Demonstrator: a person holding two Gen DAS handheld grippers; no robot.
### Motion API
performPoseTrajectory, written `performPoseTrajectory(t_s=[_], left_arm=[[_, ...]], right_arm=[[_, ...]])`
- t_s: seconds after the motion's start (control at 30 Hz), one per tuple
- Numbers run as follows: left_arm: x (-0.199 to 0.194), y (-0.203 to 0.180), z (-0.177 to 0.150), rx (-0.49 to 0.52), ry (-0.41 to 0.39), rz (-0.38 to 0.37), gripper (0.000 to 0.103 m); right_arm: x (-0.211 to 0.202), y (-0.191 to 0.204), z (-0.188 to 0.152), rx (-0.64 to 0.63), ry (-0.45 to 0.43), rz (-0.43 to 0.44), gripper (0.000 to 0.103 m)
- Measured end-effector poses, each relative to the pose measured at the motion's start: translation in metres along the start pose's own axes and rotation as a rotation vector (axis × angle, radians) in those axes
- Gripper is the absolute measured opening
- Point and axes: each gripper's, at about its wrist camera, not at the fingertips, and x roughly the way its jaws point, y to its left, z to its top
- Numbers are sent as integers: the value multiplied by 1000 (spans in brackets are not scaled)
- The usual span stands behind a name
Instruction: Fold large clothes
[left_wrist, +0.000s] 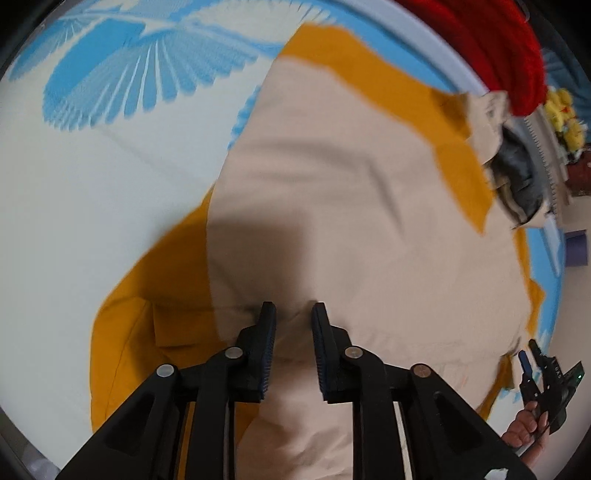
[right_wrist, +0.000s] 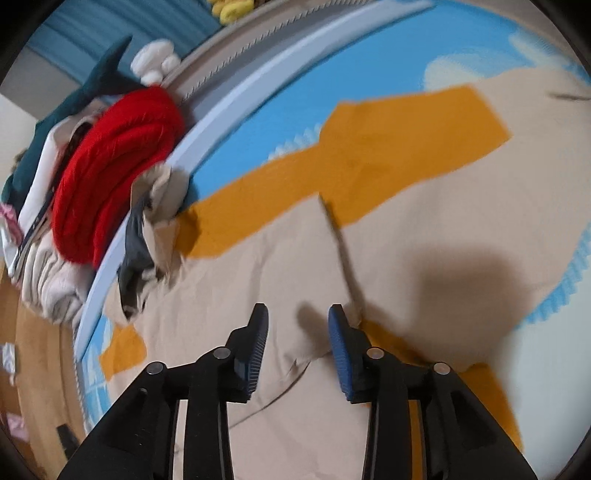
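Note:
A large beige garment (left_wrist: 332, 192) with mustard-yellow panels (left_wrist: 147, 325) lies spread on a bed with a white and blue patterned sheet (left_wrist: 92, 166). My left gripper (left_wrist: 294, 314) hovers just over the beige cloth near its near edge, jaws apart, a fold of cloth between them but not pinched. My right gripper (right_wrist: 297, 314) is open above the beige cloth (right_wrist: 277, 266), beside a raised crease (right_wrist: 340, 243); yellow panels (right_wrist: 369, 155) lie beyond. The right gripper also shows at the lower right of the left wrist view (left_wrist: 532, 358), held in a hand.
A pile of folded clothes with a red knit (right_wrist: 118, 162) on top sits at the bed's edge, with grey and beige garments (right_wrist: 144, 236) spilling beside it. A white bed rail (right_wrist: 258, 85) runs along the far side. Yellow plush toys (left_wrist: 565, 110) sit beyond.

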Motion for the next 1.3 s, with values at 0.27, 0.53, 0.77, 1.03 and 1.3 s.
performPoseTrajectory(t_s=[0.27, 0.53, 0.77, 1.03, 1.3], left_arm=[[-18, -17, -10, 59, -54, 21, 25], [-59, -69, -39, 263, -218, 78, 25], [-94, -94, -56, 359, -353, 68, 28], [-118, -99, -88, 392, -439, 52, 51], [-133, -102, -134, 439, -524, 34, 66]], right_arm=[[29, -6, -9, -15, 81, -67, 43], [-21, 32, -9, -203, -82, -160, 43], [-88, 103, -46, -475, -264, -137, 43], [-141, 123, -76, -553, -338, -70, 43], [-188, 93, -92, -527, -410, -61, 44]])
